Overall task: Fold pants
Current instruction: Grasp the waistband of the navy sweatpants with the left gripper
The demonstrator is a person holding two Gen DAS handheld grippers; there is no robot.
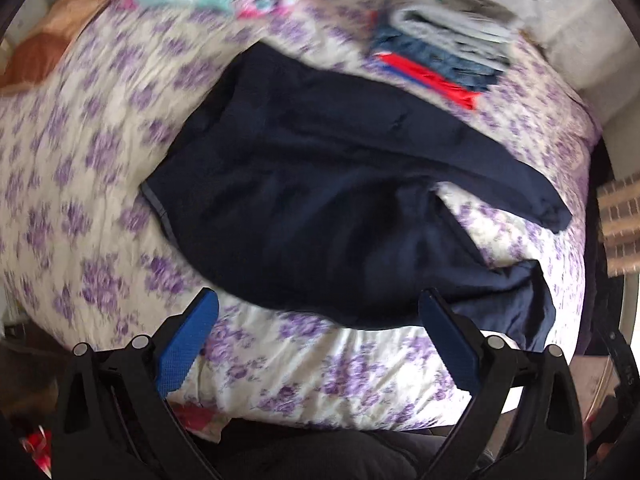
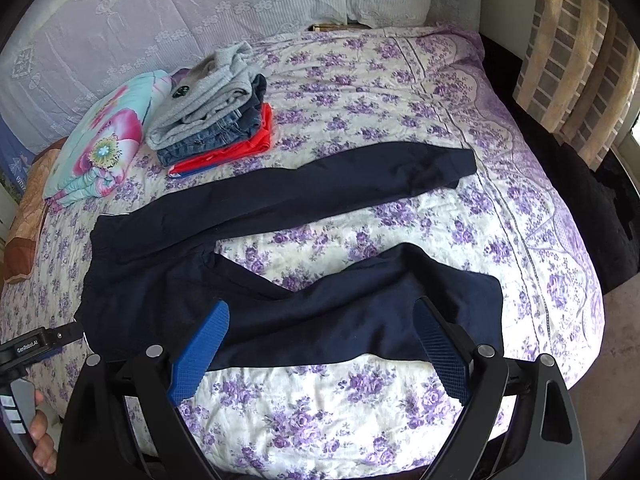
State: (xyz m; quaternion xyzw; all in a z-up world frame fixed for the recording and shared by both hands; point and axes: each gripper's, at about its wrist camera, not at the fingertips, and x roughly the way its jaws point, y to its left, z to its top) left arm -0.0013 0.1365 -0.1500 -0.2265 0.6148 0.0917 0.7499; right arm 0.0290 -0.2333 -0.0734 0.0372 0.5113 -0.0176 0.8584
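Navy pants (image 2: 248,248) spread flat on floral bedspread (image 2: 400,88), legs splayed apart, near leg's cuff end rumpled. Left gripper (image 1: 318,312) spread wide above pants' near edge, holding nothing; view blurred. Right gripper (image 2: 320,320) spread wide over near leg, empty. Folded clothes stack (image 2: 216,120) beyond pants, apart.

a home bedroom: floral bedspread (image 2: 360,400), lace pillows (image 2: 160,12).
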